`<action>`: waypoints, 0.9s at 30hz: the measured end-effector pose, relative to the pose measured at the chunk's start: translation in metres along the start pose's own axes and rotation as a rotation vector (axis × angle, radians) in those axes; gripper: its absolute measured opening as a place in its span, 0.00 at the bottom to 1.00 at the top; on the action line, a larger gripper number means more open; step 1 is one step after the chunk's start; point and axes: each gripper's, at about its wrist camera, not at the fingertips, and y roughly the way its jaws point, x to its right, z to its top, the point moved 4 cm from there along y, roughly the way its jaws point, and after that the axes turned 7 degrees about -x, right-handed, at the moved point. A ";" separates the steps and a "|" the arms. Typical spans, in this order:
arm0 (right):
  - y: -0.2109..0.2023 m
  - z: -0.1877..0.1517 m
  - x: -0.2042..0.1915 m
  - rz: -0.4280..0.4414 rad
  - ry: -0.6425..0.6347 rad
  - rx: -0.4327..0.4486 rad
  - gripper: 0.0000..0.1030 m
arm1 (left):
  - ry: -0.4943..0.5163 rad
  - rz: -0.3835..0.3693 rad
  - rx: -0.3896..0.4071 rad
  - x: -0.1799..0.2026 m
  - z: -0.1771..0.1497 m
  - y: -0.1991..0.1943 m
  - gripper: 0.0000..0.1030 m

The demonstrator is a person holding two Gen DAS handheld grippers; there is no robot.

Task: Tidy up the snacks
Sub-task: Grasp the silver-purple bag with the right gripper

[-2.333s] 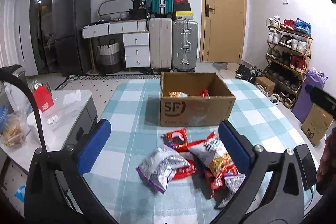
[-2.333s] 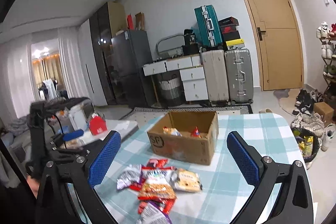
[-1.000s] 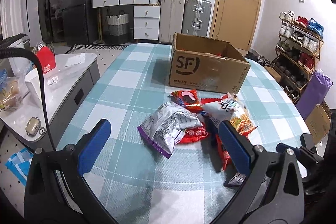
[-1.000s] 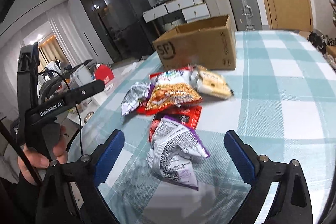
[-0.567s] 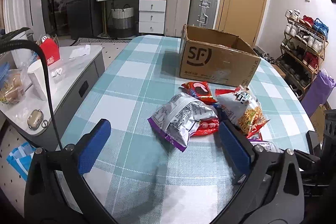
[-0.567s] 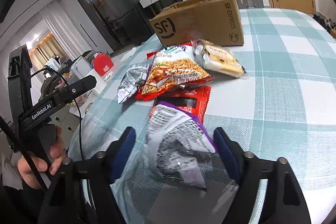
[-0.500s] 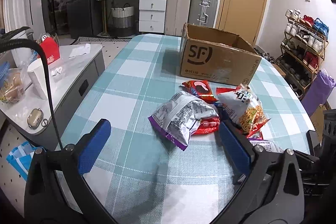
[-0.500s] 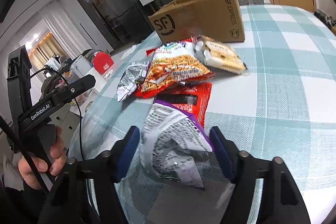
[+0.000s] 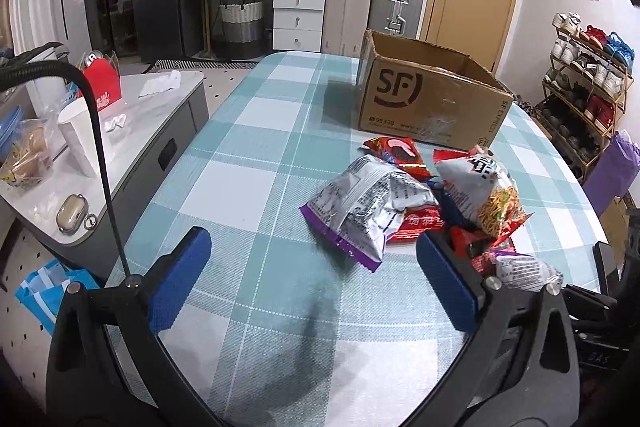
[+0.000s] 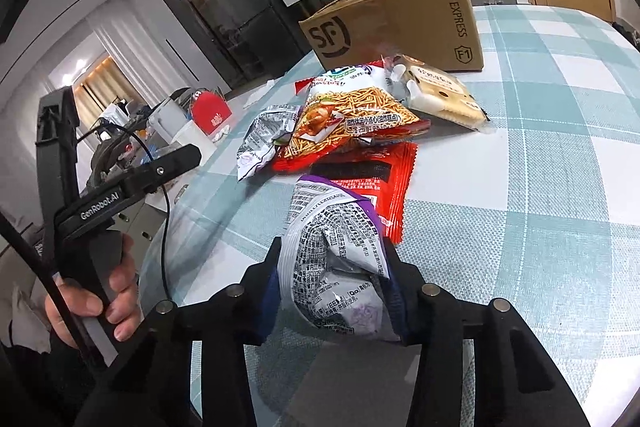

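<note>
The silver-and-purple snack bag (image 10: 336, 259), at the counter's (image 10: 560, 155) near edge, is pinched across its crinkled midsection by the right gripper (image 10: 334, 291); it is judged light, soft and crushable (contents likely fragile). The left gripper (image 9: 316, 279), fingers spread and empty, is confirmed only in the left view, as is the cardboard box's (image 9: 432, 103) open top.

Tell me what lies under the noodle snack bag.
The noodle snack bag lies on a flat red packet, overlapping a silver bag at its left. Anything else beneath is covered.
</note>
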 end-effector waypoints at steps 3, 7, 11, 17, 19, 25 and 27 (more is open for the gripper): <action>-0.004 -0.001 0.002 0.017 0.015 0.011 0.43 | -0.002 0.003 -0.006 -0.002 -0.001 0.002 0.99; -0.010 -0.001 0.002 0.016 0.009 0.028 0.42 | -0.001 0.006 -0.014 -0.002 -0.001 0.004 0.99; -0.015 0.001 0.002 0.026 0.011 0.042 0.42 | 0.006 0.006 -0.025 -0.001 0.000 0.009 0.99; -0.024 0.001 0.005 0.025 0.016 0.064 0.42 | 0.017 -0.044 -0.086 -0.001 0.009 0.029 0.99; -0.028 0.002 0.008 0.020 0.018 0.072 0.42 | 0.017 -0.069 -0.102 -0.001 0.012 0.036 0.99; -0.039 0.004 0.014 0.014 0.021 0.101 0.42 | 0.043 -0.107 -0.168 0.000 0.027 0.064 0.99; -0.040 0.005 0.019 0.014 0.032 0.104 0.42 | 0.047 -0.136 -0.200 0.001 0.031 0.074 0.99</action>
